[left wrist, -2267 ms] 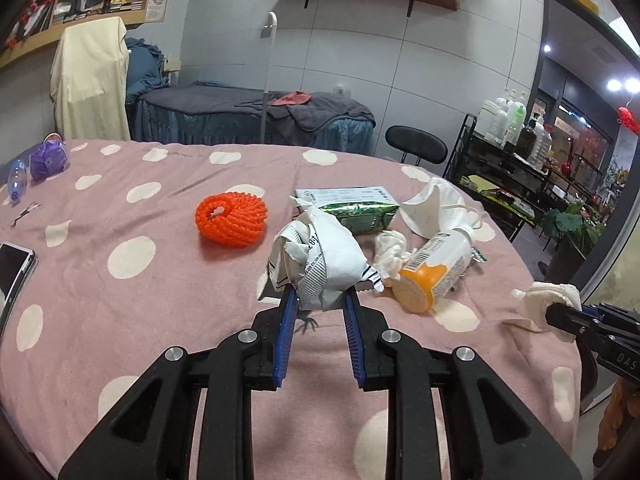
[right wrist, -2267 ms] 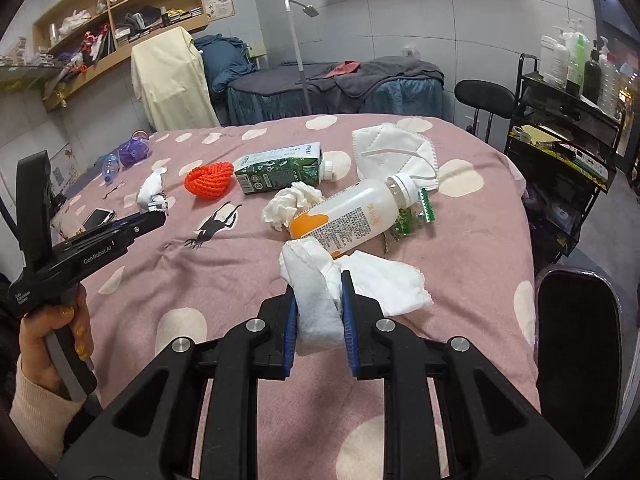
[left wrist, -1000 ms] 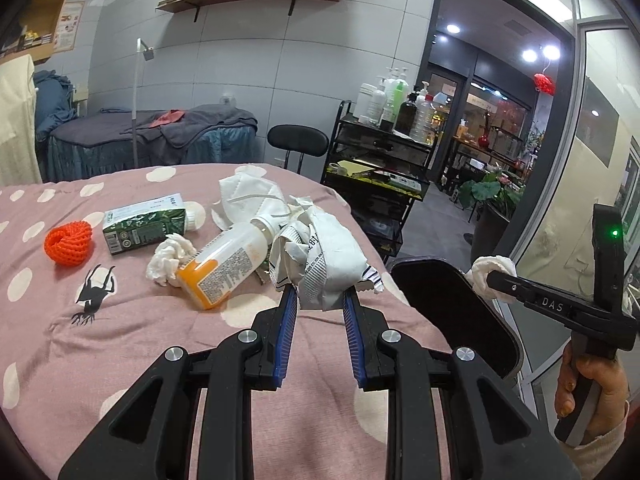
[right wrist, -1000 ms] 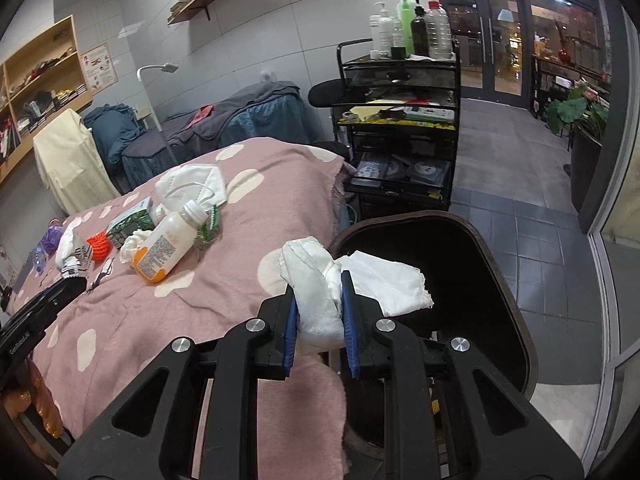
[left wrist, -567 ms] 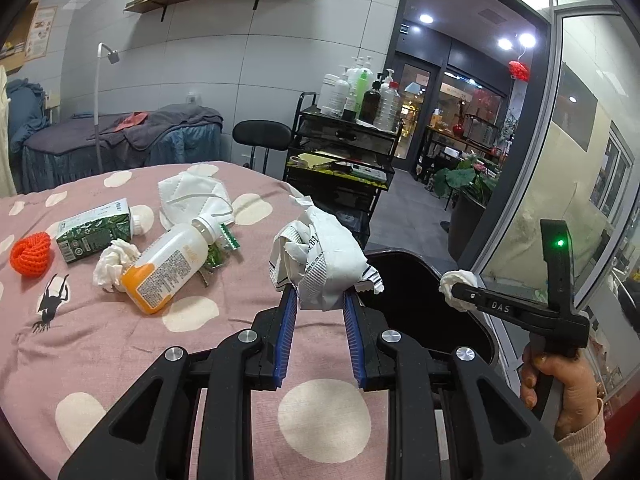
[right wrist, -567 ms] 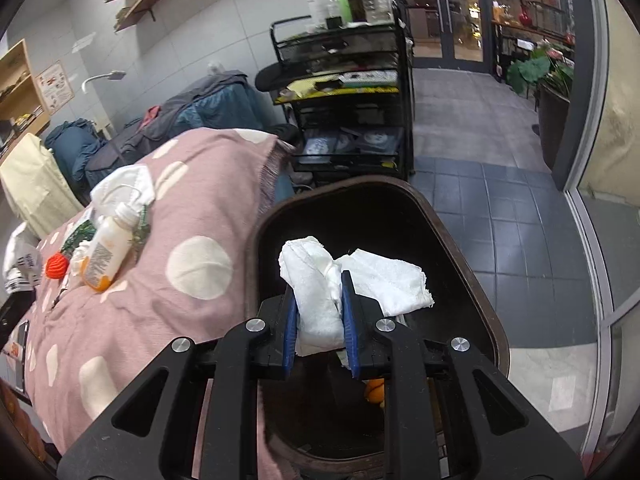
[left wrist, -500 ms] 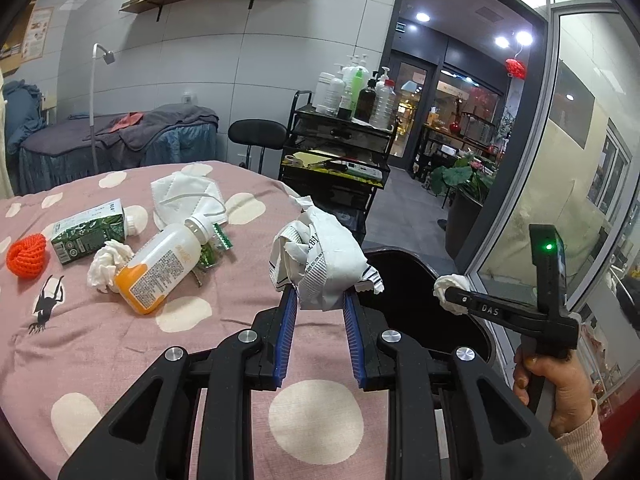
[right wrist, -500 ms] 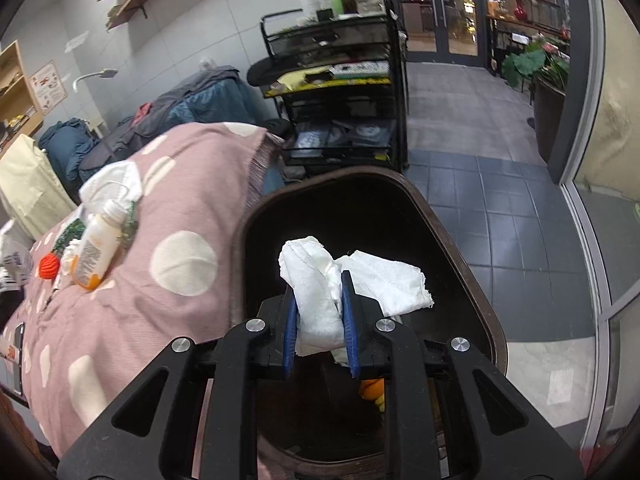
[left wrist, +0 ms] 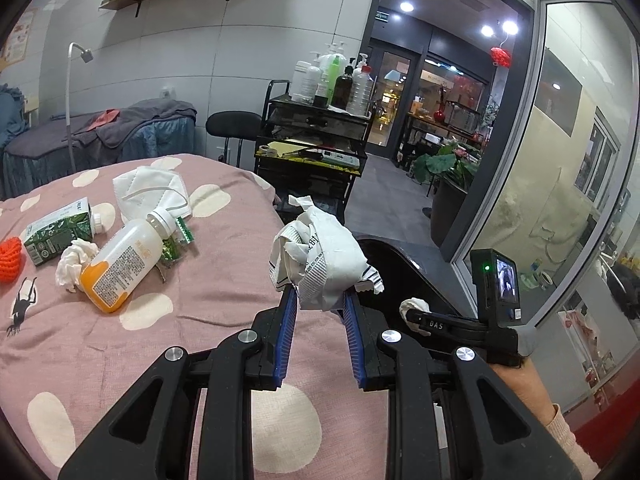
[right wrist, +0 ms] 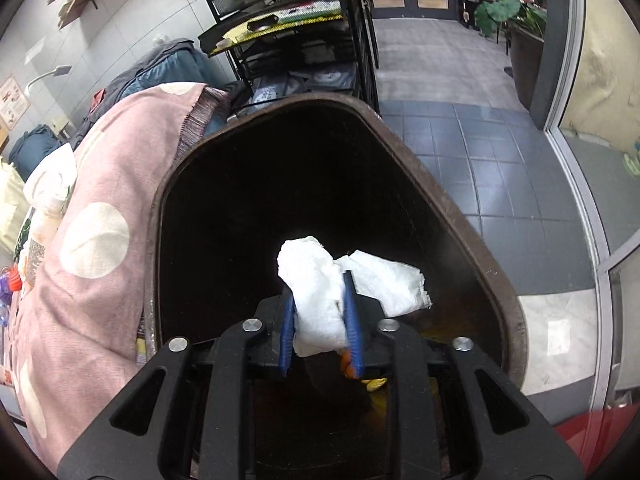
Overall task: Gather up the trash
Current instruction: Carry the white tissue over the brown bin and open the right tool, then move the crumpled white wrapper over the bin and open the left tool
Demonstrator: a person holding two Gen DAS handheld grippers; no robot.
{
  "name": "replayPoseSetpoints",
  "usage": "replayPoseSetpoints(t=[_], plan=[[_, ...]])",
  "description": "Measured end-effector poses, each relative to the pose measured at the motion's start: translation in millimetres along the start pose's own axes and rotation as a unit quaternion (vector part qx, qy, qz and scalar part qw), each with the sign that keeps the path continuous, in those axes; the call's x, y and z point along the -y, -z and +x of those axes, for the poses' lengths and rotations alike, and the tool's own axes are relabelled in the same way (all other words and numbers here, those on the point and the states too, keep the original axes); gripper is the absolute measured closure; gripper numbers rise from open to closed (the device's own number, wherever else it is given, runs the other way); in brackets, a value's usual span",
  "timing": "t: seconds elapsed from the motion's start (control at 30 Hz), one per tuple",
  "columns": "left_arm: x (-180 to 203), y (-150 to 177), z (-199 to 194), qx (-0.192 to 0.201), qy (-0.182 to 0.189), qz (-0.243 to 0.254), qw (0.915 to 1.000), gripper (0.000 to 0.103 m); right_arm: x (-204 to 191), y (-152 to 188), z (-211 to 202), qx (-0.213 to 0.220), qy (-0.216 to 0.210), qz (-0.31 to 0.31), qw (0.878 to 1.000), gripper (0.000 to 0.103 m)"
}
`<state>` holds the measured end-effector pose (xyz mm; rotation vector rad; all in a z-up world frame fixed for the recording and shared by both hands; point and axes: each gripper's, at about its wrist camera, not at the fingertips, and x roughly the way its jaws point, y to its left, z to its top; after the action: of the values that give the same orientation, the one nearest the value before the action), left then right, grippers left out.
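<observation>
My left gripper (left wrist: 319, 300) is shut on a crumpled printed paper wad (left wrist: 320, 256), held above the pink polka-dot table (left wrist: 208, 288) near its right edge. My right gripper (right wrist: 319, 304) is shut on a white tissue (right wrist: 320, 280) and hangs over the open mouth of the dark brown trash bin (right wrist: 476, 236). In the left wrist view the right gripper (left wrist: 416, 310) with its tissue is over the bin (left wrist: 396, 264) beside the table. On the table lie an orange-and-white bottle (left wrist: 120, 260), a green carton (left wrist: 56, 228), a white face mask (left wrist: 148, 192), a tissue ball (left wrist: 74, 260) and an orange net ball (left wrist: 9, 254).
A black trolley (left wrist: 316, 152) with bottles stands behind the bin, with a black stool (left wrist: 232, 124) to its left. A glass wall (left wrist: 560, 184) runs on the right. Some rubbish (right wrist: 372, 380) lies at the bin's bottom. The tablecloth edge (right wrist: 92, 248) hangs beside the bin.
Both grippers have swung right from the table towards the bin, each holding its item. The right gripper has moved further over the bin and tilted down into its mouth.
</observation>
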<state>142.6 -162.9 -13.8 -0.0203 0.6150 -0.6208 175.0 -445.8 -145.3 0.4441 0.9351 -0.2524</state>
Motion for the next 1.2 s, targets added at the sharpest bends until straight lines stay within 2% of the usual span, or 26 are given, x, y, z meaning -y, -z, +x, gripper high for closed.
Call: replayPoseSetpoints(t=[0.03,0.1,0.13,0.4,0.5,0.93,1.2], plan=[[2.3,0.0,1.2,-0.001,0.001,0.003,1.0,0.079,0.2,1.4,1.7,-0.002,0.001,-0.002,1.0,0.057],[6.5,-0.3,3.0,-0.003,0.004,0.007,1.0,0.079,-0.8,5.1,3.1,0.002,0.005,-0.005,1.0,0.042],[8.4,-0.4,4.2,-0.004,0.005,0.009,0.9999,0.079,-0.8,6.5,2.8,0.005,0.004,-0.005,1.0,0.039],[20.6,-2.0,15.8,-0.016,0.017,0.025,0.9994,0.079,-2.1,9.2,-10.0,0.018,-0.005,-0.004,1.0,0.038],[25.6,-2.8,21.6,-0.022,0.027,0.028,0.999,0.079,-2.8,9.6,-20.5,0.033,-0.004,-0.007,0.999,0.026],[56.2,-6.1,59.1,-0.061,0.07,0.043,0.9947,0.079,7.6,8.9,-64.2,0.084,0.008,0.004,0.996,0.026],[74.3,-0.8,86.9,-0.094,0.078,0.061,0.9907,0.079,25.5,8.7,-75.6,0.095,0.025,0.028,0.995,0.026]])
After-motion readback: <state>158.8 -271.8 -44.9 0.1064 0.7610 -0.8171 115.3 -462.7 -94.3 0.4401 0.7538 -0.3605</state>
